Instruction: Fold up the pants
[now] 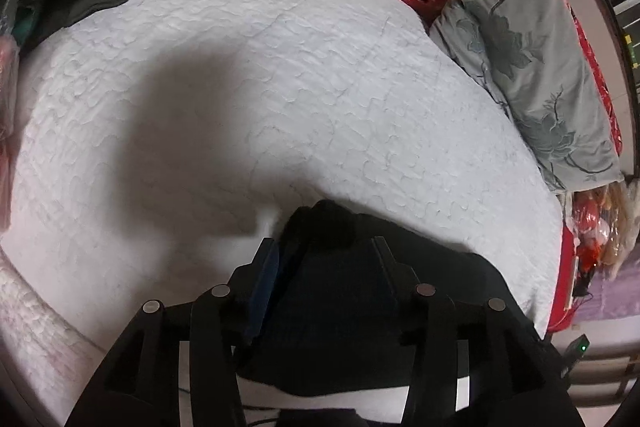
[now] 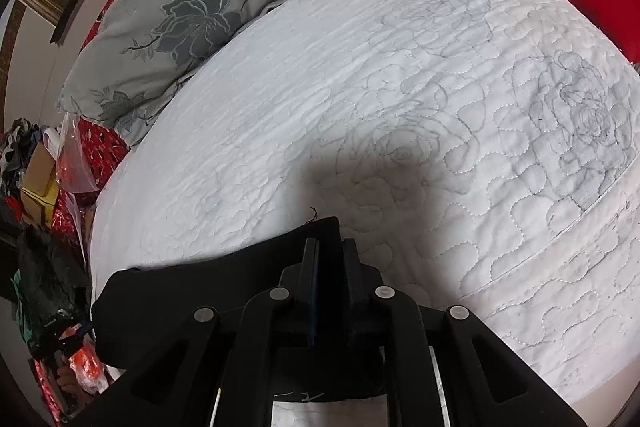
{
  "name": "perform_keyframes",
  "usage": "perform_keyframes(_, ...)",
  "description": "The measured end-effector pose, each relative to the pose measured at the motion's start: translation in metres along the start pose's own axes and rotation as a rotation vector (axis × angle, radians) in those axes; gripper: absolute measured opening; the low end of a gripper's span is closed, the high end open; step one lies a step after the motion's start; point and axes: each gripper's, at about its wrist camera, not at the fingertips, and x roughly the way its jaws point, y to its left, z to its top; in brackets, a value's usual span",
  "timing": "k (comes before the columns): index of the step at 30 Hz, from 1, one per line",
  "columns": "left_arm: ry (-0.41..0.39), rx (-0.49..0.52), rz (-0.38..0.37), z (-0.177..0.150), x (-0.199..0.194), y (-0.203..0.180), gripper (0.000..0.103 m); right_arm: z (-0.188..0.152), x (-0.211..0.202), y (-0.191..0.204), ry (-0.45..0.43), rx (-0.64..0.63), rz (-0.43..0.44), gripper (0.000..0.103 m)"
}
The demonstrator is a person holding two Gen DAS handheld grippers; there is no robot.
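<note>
**Me:** Pants [image 1: 332,291] lie at the near edge of the bed [image 1: 280,75], black cloth on the white quilt, and I have a claw on each end of the bundle. I keep them close to me so the rest of the quilt stays free for laying the fold out.

**Partner:** Which claw is doing the holding?

**Me:** My right claw [image 2: 330,255]. Its jaws stand narrow, nearly together, pinching a raised corner of the pants [image 2: 320,227] between the pads; a loose thread pokes up just beyond the tips. That pinch fixes one end, I think, while the other gets arranged.

**Partner:** And the left?

**Me:** My left claw [image 1: 324,259] stands about half open, one finger either side of a hump of the black cloth. The cloth sits between the fingers, but I see no pad pressing it, so I call it straddling, not gripping.

**Partner:** Anything crowding you?

**Me:** A grey flowered pillow [image 1: 532,67] lies along the far side of the bed, well apart from the pants.
</note>
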Motion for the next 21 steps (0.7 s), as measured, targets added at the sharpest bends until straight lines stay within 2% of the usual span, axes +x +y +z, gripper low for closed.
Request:
perform_keyframes(3,0.045,-0.004,-0.047,-0.002,0.009,-0.001,0.049,-0.001,-0.001,-0.002,0.001,0.003,0.000,0.013)
perform_keyframes(4,0.046,0.017,-0.011,-0.003,0.012,-0.004,0.046,-0.001,-0.001,-0.002,0.002,0.004,-0.001,0.013)
perform_keyframes(6,0.021,0.044,0.042,-0.002,0.017,-0.004,0.022,-0.002,-0.002,-0.003,0.002,0.003,-0.004,0.014)
perform_keyframes(9,-0.018,0.017,0.046,0.001,0.010,-0.001,0.008,-0.002,-0.001,-0.001,0.002,-0.007,-0.015,0.013)
perform_keyframes(11,-0.043,0.016,0.059,0.002,0.003,-0.001,0.005,-0.001,-0.003,0.002,0.001,-0.008,-0.019,0.012)
perform_keyframes(13,-0.062,0.045,0.113,0.002,-0.002,-0.004,0.005,0.001,-0.005,0.004,-0.009,0.006,0.000,0.012)
perform_keyframes(15,-0.047,0.066,0.166,0.000,0.001,-0.006,0.005,0.002,-0.005,0.003,-0.011,0.018,0.013,0.012)
perform_keyframes(18,-0.015,0.039,0.139,-0.003,0.005,-0.001,0.006,0.001,0.000,-0.002,0.002,0.024,-0.004,0.012)
perform_keyframes(19,0.004,0.022,0.105,-0.005,0.006,0.002,0.007,0.000,0.002,-0.004,0.008,0.027,-0.005,0.013)
perform_keyframes(20,0.018,0.008,0.078,-0.004,0.008,0.003,0.012,0.000,0.003,-0.006,0.011,0.031,-0.006,0.015)
perform_keyframes(21,0.028,-0.008,0.057,-0.001,0.008,0.005,0.025,0.000,0.002,-0.007,0.010,0.036,-0.003,0.017)
